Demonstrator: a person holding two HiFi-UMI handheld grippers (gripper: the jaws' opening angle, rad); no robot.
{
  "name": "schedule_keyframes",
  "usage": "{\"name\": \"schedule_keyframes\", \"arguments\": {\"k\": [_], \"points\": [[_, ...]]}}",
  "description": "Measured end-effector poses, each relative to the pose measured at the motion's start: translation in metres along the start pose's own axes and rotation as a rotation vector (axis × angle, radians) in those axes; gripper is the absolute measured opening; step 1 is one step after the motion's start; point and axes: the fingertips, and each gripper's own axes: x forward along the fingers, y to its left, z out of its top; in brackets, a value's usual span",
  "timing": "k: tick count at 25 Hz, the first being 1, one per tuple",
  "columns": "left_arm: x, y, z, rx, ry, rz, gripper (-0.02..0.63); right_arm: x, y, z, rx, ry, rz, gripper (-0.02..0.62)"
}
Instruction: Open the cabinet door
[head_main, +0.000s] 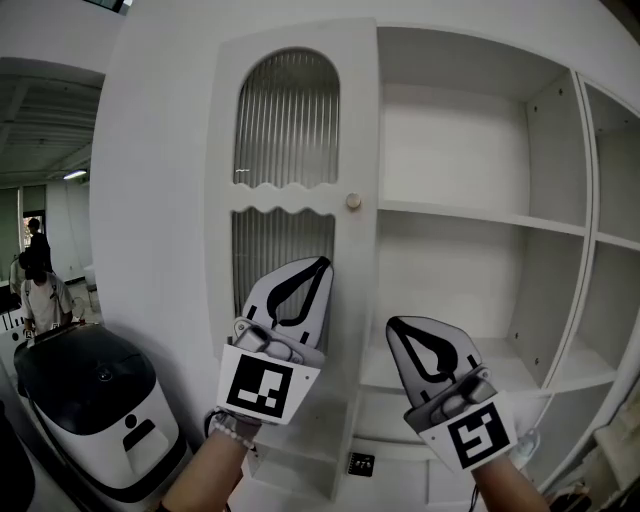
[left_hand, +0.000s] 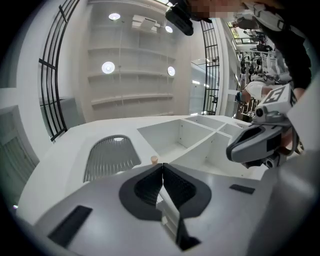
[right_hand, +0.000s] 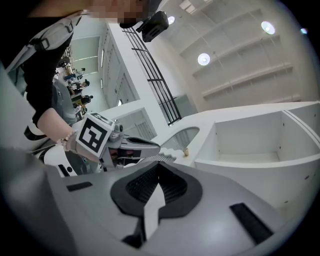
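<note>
A tall white cabinet door with two ribbed glass panels stands flush in its frame. Its small round knob sits at the right edge, halfway up. My left gripper is raised in front of the lower glass panel, below and left of the knob, jaws shut on nothing. In the left gripper view the knob lies just beyond the closed tips. My right gripper hangs lower, in front of the open shelves, also shut and empty. In the right gripper view the knob shows past its tips.
Open white shelves fill the cabinet to the right of the door. A black-and-white wheeled machine stands on the floor at lower left. Two people stand far off at the left. A small wall socket sits low under the shelves.
</note>
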Motion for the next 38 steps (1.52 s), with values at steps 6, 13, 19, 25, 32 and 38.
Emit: {"name": "schedule_keyframes", "arguments": {"k": [6, 13, 19, 25, 32, 38], "points": [[0.028, 0.014, 0.0, -0.004, -0.011, -0.012, 0.035, 0.003, -0.002, -0.001, 0.012, -0.006, -0.001, 0.0], [0.059, 0.014, 0.0, 0.041, -0.011, -0.038, 0.098, -0.001, -0.006, -0.002, 0.021, -0.006, -0.009, 0.0], [0.08, 0.015, -0.003, 0.047, 0.015, -0.038, 0.124, -0.005, -0.007, -0.007, 0.018, -0.003, -0.013, 0.0], [0.092, 0.026, -0.005, -0.035, 0.015, 0.005, 0.124, -0.011, -0.01, -0.011, 0.02, 0.011, -0.012, 0.0], [0.1, 0.026, -0.009, -0.041, 0.044, 0.009, 0.124, -0.016, -0.012, -0.013, 0.023, 0.015, -0.014, 0.0], [0.101, 0.022, -0.009, -0.027, 0.053, 0.01, 0.074, -0.019, -0.011, -0.016, 0.024, 0.021, -0.012, 0.0]]}}
